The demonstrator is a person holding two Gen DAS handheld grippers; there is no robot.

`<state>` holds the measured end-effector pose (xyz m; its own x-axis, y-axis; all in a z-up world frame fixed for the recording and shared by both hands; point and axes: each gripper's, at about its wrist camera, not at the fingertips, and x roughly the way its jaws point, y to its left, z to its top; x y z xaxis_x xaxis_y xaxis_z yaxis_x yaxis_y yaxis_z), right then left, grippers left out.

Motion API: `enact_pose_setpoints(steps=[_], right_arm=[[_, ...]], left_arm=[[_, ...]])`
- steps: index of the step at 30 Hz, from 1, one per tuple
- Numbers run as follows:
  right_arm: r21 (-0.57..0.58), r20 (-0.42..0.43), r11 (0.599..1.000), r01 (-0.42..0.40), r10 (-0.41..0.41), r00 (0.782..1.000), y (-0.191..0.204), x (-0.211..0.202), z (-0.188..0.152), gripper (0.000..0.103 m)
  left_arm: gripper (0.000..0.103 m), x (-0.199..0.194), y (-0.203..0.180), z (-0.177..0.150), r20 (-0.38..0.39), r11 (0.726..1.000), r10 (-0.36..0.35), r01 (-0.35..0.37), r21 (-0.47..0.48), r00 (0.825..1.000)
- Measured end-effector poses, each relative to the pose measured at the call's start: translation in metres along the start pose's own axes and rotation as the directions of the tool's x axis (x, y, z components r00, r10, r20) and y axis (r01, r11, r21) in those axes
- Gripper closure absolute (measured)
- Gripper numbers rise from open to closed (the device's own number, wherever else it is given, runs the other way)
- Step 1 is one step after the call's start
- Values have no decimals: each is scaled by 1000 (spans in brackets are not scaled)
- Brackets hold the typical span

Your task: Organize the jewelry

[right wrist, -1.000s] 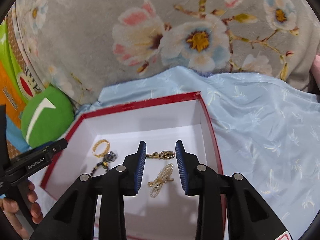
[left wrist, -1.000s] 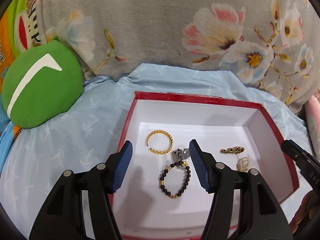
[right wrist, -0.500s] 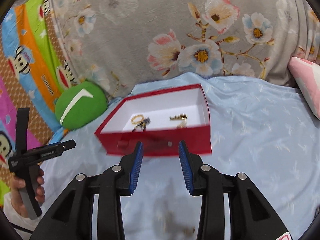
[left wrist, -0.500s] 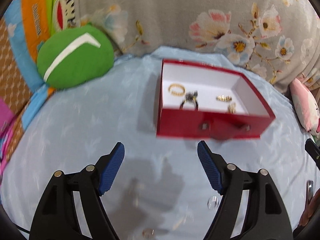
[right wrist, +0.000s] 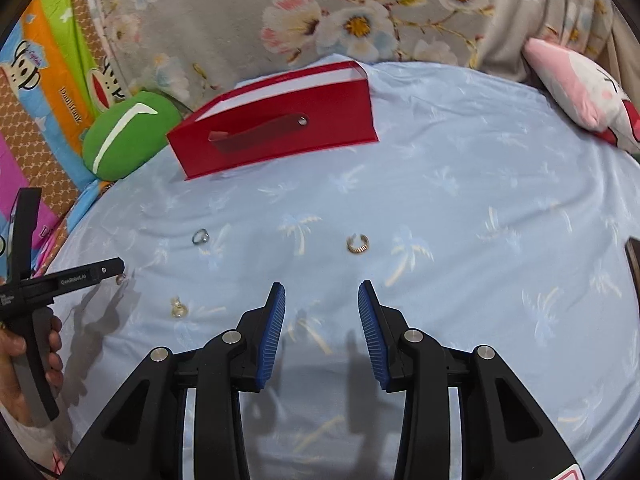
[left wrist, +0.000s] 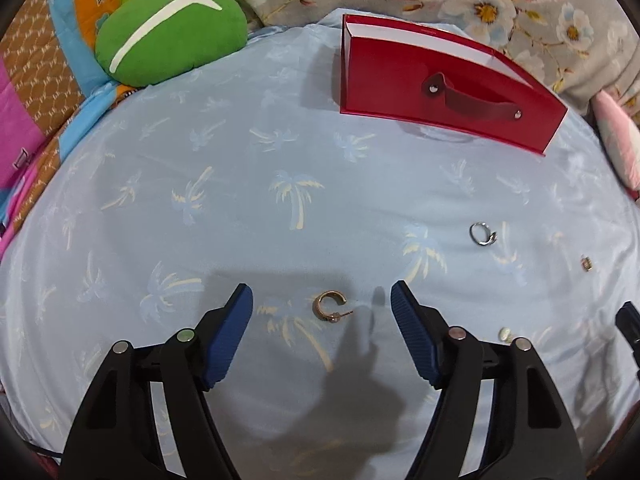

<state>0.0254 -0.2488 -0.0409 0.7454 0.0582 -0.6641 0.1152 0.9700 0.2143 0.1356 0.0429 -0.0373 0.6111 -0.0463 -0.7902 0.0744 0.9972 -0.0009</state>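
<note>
Two Grippers Hung Empty Over Scattered Jewelry

Both tools grasped nothing. The left gripper (left wrist: 322,294) stood spread, its jaws closing, with a gold hoop earring (left wrist: 331,306) on the blue cloth (left wrist: 240,200) between its fingertips, untouched. The right gripper (right wrist: 322,296) was parted; a gold ring (right wrist: 357,244) lay just ahead, a silver ring (right wrist: 200,236) ahead-left. The red box (right wrist: 280,128) stood well beyond both.

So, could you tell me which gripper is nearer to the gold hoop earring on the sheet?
Left. The left gripper frames the hoop earring, its jaws closing around it without touching; the right gripper is off to its right.
</note>
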Motion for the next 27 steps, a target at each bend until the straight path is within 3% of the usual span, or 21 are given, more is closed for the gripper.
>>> enact_pose_setpoints(steps=[8,17,23,27], right_arm=[[23,-36,999,48,-48,998,-5,24,15,65],[18,-61,995,97,-95,994,0,58,38,65],[25,-82,994,104,-101,992,0,67,40,69],[18,-89,992,122,-120,989,1,72,43,79]], left_arm=[[40,15,-5,-5,1,1000,18,-18,5,1000],[87,12,-8,-5,34,1000,6,-7,16,999],[87,12,-4,-4,33,1000,-13,13,4,999],[87,12,-4,-4,30,1000,-22,22,1,999]])
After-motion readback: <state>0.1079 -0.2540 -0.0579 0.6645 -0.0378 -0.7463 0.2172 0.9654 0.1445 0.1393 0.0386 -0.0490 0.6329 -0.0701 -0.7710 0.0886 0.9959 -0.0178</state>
